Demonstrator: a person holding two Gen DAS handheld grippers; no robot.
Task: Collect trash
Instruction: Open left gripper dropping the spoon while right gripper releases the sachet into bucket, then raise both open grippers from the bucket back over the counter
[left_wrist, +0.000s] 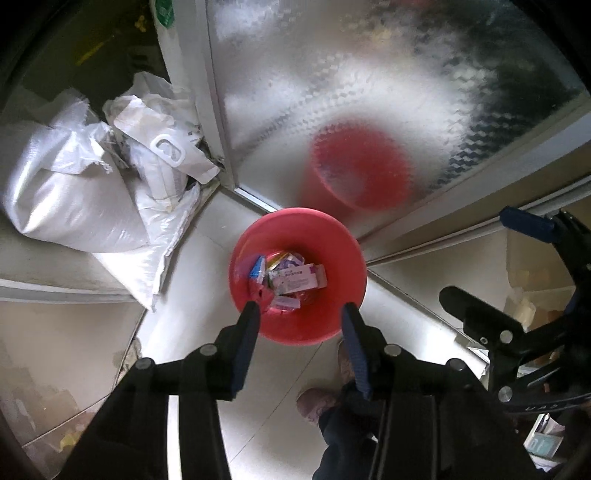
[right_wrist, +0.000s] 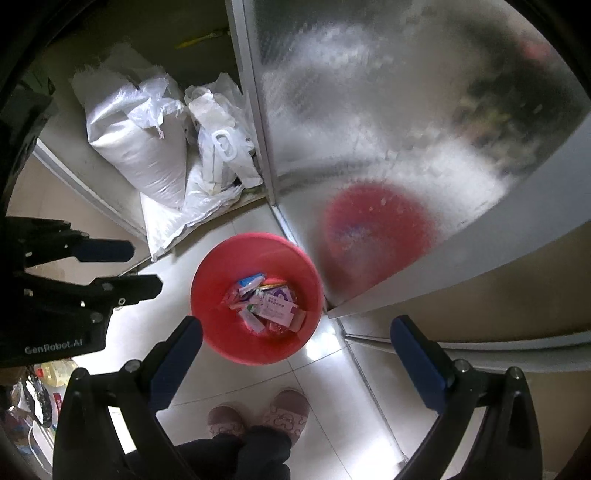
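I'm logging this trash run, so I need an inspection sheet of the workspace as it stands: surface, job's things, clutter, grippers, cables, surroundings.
Surface: pale glossy floor tiles, glare patches, no loose litter seen.
Job's things: red bin upright on the floor, holding wrappers and a small printed box.
Clutter: white woven sacks and plastic bags piled left of the door frame.
Grippers: left gripper above the bin, jaws apart, nothing between them; right gripper wide open, empty.
Cables: nothing seen.
Surroundings: frosted glass door reflecting the bin; person's slippers by the bin.
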